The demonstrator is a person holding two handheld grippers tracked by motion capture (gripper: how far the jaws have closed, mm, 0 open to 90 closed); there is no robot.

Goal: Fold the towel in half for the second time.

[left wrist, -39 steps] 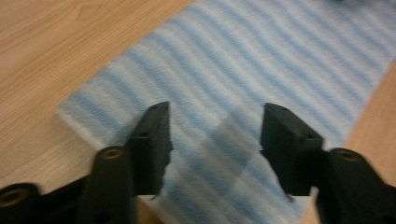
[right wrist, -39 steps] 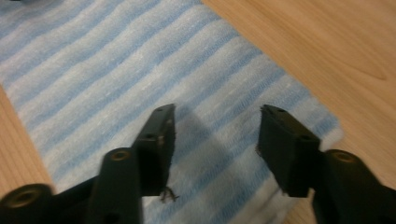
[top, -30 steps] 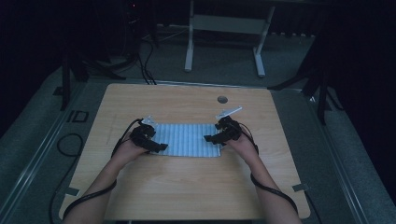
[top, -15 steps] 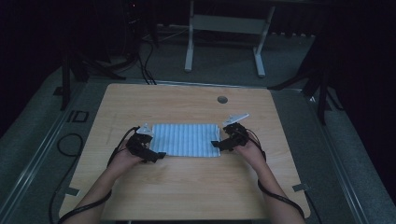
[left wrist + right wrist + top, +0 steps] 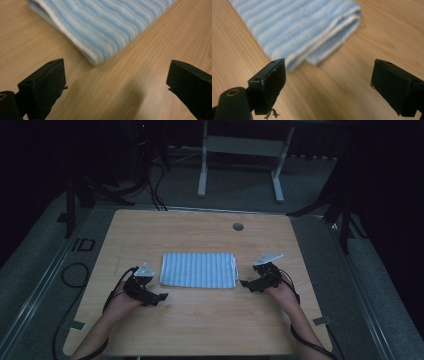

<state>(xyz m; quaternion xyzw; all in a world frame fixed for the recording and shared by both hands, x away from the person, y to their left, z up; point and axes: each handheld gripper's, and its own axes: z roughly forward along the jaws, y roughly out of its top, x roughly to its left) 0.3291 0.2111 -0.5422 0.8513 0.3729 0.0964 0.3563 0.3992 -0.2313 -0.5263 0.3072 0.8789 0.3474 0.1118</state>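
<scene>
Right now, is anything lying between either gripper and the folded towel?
Nothing visible. Bare table separates the open left gripper and open right gripper from the towel; neither touches it.

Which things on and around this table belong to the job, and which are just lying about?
Job:
- folded blue-striped towel
- left hand-held gripper, open beside it
- right hand-held gripper, open beside it

Lying about:
- wooden table
- round hole in the tabletop
- white frame behind
- floor cables
</scene>
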